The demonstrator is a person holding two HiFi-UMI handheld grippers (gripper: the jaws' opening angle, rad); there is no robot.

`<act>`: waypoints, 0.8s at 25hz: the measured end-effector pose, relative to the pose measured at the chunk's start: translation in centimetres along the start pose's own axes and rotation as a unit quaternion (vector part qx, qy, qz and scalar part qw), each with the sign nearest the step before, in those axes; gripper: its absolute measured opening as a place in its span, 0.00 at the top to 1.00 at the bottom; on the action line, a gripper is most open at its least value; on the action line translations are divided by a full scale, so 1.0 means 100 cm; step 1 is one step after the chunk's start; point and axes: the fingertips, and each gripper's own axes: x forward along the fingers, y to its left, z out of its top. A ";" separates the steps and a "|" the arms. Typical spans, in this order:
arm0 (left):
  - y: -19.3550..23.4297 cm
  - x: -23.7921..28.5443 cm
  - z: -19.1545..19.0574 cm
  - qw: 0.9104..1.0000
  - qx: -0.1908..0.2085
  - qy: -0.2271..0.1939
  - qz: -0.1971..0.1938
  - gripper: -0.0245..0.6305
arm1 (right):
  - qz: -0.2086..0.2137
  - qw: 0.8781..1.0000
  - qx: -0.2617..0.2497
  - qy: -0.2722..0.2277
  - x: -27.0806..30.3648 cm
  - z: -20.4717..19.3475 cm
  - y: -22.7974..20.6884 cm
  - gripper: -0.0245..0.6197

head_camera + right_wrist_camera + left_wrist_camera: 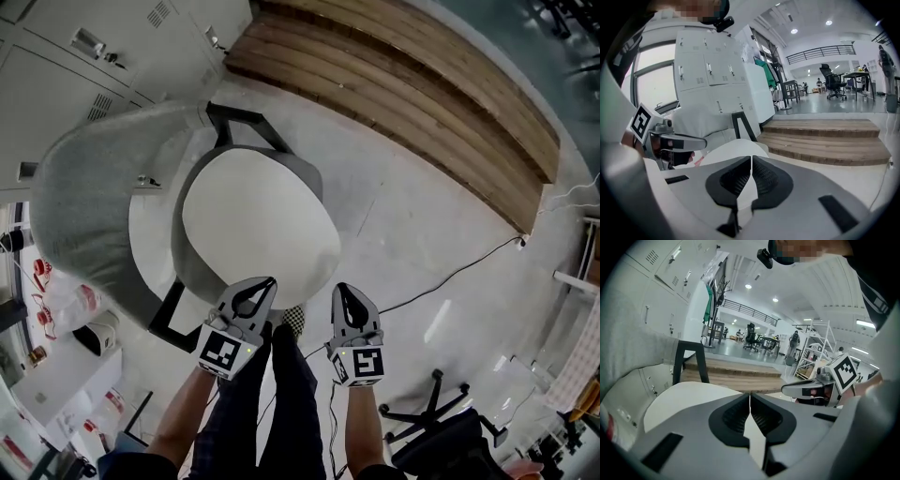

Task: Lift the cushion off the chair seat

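Cushion [258, 225]: white, lying flat on seat of chair [89, 202], not gripped. Left gripper [265, 284] at near edge, right gripper [344, 291] just off near-right corner. Both have jaws pressed together, nothing between.

Likely risks:
- closed jaws can't take edge, would shove cushion farther along seat
- one-sided grab could tilt cushion, let it slip

White cushion [258, 220], grey chair [89, 206]

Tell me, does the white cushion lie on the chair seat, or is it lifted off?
On the seat: the white cushion lies flat in the grey chair, with the seat's rim showing along its left edge.
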 end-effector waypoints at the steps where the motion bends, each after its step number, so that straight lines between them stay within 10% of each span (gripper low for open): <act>1: 0.001 0.004 -0.003 1.000 0.000 0.001 0.000 0.93 | 0.003 1.000 0.000 -0.001 0.003 -0.003 -0.003 0.91; 13: 0.015 0.018 -0.030 0.999 -0.017 0.047 0.001 0.93 | 0.028 0.997 0.053 0.038 0.041 -0.049 -0.029 0.90; 20: 0.028 0.021 -0.036 0.999 -0.016 0.029 0.009 0.93 | 0.052 0.992 0.095 0.065 0.057 -0.074 -0.027 0.69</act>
